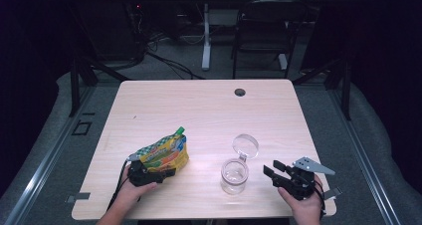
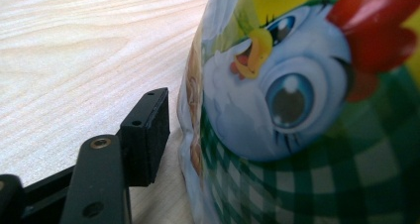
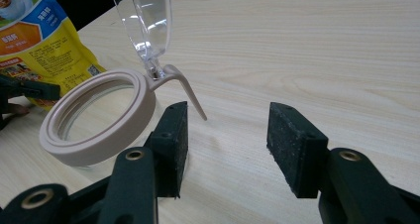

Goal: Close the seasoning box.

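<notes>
A colourful spouted pouch (image 1: 164,153) with a cartoon chick print (image 2: 297,95) stands at the front left of the wooden table (image 1: 199,110). My left gripper (image 1: 166,173) sits at its near edge. One pad (image 2: 148,135) stands just beside the pouch with a sliver of table between them; the other jaw is hidden behind the pouch. A glass jar (image 1: 234,175) with a beige rim (image 3: 94,130) has its clear lid (image 1: 246,146) flipped up. My right gripper (image 1: 272,169) is open just right of the jar, with nothing between its jaws (image 3: 228,130).
A round cable hole (image 1: 240,92) lies near the table's far edge. A dark chair (image 1: 263,26) and a white desk leg (image 1: 206,36) stand beyond the table. The front edge runs just below both hands.
</notes>
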{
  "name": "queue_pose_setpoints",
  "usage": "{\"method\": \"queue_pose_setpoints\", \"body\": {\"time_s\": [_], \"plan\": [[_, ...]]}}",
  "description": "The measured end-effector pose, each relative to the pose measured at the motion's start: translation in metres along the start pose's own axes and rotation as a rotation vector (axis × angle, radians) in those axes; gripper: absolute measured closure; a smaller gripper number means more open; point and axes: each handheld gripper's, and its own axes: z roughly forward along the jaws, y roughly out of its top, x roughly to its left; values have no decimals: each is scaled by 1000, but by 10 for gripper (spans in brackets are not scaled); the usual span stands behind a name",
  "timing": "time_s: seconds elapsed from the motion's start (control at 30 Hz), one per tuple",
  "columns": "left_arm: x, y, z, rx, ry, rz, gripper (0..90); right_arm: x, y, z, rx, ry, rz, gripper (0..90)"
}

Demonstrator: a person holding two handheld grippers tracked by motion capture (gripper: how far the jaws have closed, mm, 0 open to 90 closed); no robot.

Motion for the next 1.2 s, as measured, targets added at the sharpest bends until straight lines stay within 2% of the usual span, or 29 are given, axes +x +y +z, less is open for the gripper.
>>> {"method": "queue_pose_setpoints", "body": {"time_s": [0.4,0.57,1.2], "plan": [[1,0,1,17,-11,-22,391,0,0,0,1,0,-1,506],[1,0,2,19,-25,-26,439,0,0,0,2,-1,-3,505],[0,0,1,6,-12,-19,511,1,0,1,6,2,-7,506]]}}
